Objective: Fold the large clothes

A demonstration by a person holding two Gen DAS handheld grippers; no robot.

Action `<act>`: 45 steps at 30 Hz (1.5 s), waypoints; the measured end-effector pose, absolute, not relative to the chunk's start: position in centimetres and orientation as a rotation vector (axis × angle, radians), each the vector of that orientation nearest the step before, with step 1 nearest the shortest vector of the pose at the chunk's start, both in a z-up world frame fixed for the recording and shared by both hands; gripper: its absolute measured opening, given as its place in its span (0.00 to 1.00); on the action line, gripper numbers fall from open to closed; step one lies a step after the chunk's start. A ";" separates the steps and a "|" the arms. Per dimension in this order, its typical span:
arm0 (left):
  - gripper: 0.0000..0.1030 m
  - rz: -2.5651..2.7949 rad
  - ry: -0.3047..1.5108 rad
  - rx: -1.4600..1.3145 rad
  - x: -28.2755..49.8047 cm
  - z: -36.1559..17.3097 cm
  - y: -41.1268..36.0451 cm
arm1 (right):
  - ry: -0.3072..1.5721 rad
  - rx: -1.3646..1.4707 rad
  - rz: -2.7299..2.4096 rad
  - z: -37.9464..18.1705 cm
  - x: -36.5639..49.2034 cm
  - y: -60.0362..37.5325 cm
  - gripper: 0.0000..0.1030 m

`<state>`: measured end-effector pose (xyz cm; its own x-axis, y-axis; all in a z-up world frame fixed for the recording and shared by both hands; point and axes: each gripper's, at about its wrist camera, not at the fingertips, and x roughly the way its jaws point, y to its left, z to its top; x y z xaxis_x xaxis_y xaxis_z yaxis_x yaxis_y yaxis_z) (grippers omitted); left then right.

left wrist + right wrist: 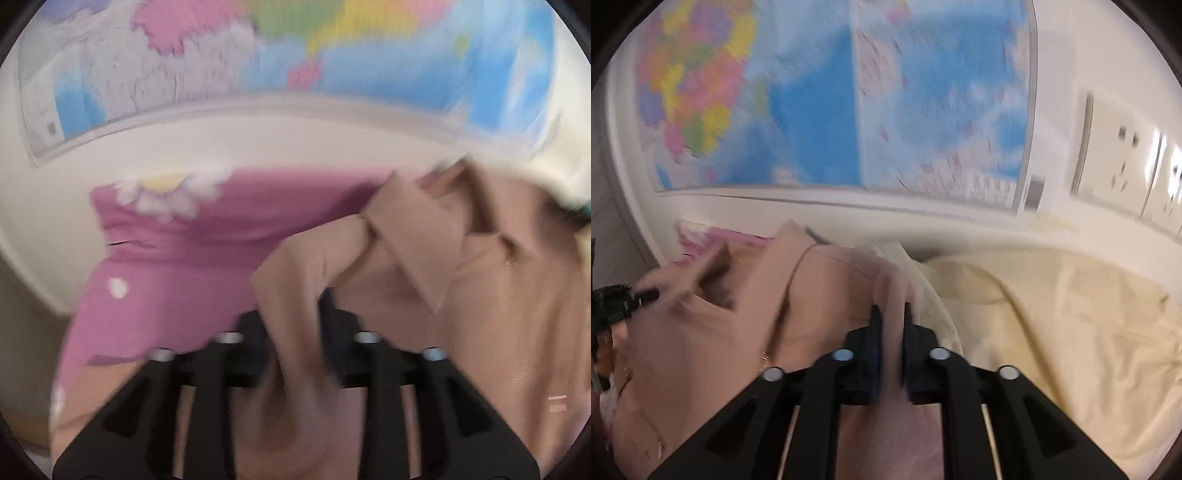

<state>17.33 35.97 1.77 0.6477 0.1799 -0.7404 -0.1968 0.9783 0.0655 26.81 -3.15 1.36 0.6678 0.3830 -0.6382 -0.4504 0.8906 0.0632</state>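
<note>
Both grippers, left (pixel 295 332) and right (pixel 891 332), pinch bunched folds of the tan shirt (pixel 480 314); lift evenly, keeping the collar (pixel 413 236) straight over the bed (pixel 1071 314).

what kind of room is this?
Likely a home room, maybe a bedroom: a world map on the white wall, wall sockets, and a cream sheet under a tan garment.

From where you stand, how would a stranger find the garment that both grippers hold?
Below the large wall map, several clothes lie in a heap. The tan collared garment is in the middle, between pink fabric with a white daisy and pale yellow fabric. Only it has a pointed collar.
</note>
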 end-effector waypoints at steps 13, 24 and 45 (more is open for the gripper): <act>0.87 0.063 0.696 0.103 9.5 5.1 26.3 | 0.666 0.029 0.475 3.8 13.7 -18.3 0.79; 0.87 -0.293 0.756 0.158 5.9 1.9 13.4 | 0.884 0.138 0.457 -6.9 3.0 -25.4 0.89; 0.87 -0.385 0.788 0.035 5.9 0.9 10.5 | 0.612 0.266 0.738 8.6 -0.6 -27.4 0.05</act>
